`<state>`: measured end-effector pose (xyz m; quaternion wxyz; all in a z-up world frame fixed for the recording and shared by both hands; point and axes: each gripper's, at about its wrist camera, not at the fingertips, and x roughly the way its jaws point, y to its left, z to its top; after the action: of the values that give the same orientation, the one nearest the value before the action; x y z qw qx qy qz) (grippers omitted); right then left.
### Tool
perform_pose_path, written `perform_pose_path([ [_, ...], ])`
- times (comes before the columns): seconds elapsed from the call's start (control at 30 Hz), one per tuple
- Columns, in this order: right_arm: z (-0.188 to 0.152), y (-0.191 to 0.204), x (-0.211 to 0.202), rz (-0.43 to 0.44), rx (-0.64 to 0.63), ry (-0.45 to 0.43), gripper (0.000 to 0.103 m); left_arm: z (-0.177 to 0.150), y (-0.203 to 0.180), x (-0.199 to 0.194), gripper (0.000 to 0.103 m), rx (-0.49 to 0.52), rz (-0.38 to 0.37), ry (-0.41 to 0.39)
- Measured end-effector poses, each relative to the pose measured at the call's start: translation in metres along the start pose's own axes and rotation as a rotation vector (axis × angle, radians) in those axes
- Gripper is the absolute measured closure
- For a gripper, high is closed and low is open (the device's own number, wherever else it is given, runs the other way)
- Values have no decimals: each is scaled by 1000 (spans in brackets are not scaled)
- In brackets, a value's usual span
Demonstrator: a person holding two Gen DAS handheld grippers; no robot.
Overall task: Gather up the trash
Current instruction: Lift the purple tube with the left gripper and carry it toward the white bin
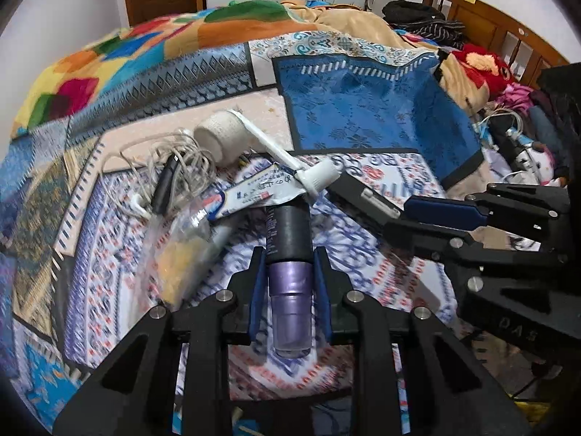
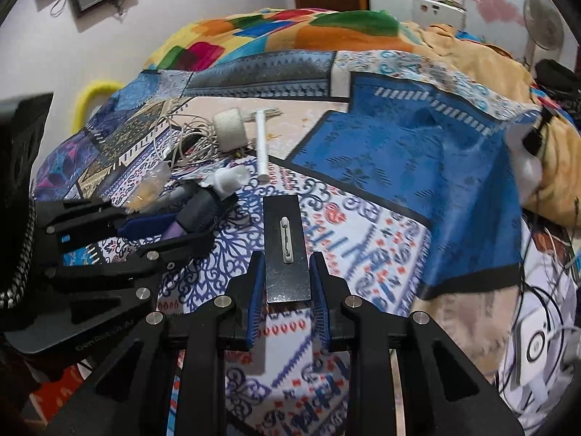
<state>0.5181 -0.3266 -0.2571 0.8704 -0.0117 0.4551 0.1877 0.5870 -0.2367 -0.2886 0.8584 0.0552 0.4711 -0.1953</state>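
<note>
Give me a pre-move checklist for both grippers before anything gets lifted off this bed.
1. Left gripper closed on the purple and black tube: ok, both pads sit against its sides.
2. Right gripper closed on the flat black card: ok, pads touch both its edges.
3. White clip staying on the card: cannot tell how it is fixed.
4. Tube free of the pile: not ok, its far end lies under the toothpaste tube.
5. Space between the grippers: not ok, they are close side by side.
6. A bin to drop into: cannot tell, none in view.
</note>
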Motion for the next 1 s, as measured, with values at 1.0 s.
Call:
perform_pose_path([
  [1.0,12,59,-171,-32,-20,-186,80,-14,-25,-202,78,-96,11,-175],
])
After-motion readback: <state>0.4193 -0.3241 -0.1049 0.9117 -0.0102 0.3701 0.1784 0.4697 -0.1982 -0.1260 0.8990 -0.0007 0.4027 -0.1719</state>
